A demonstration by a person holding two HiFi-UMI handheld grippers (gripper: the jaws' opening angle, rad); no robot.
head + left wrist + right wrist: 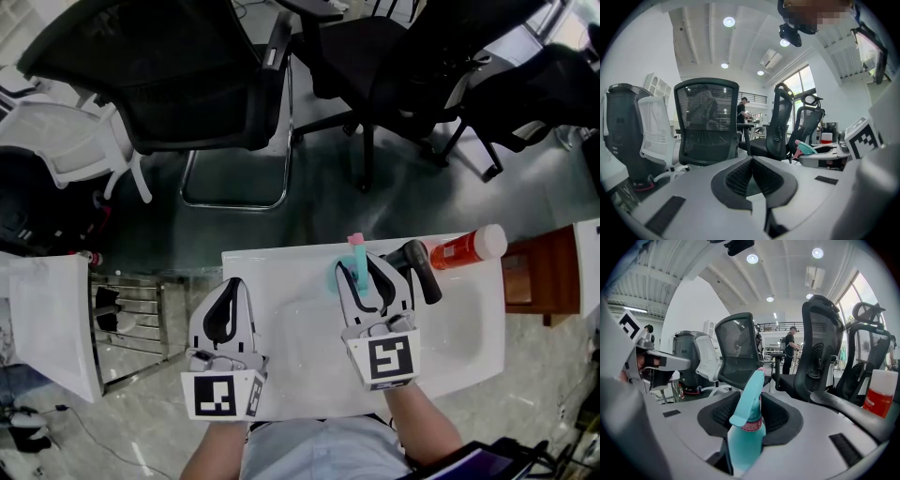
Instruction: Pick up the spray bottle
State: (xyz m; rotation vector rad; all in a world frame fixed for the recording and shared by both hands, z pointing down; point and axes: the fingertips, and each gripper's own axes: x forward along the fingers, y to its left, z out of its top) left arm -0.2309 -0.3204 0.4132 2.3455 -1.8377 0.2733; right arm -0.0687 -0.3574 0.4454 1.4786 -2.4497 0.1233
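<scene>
Jaws of right gripper (359, 267) are clamping teal bottle (744, 441) while left gripper (232, 286) is sitting at its left, jaws closed, empty.

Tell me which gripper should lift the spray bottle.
Right. The right gripper grips the spray bottle between its jaws. The left gripper is shut, empty, and apart from the bottle.

Black mesh office chairs (202, 84) crowd a glossy grey floor (328, 197) (round ceiling lights (752, 258) overhead).
</scene>
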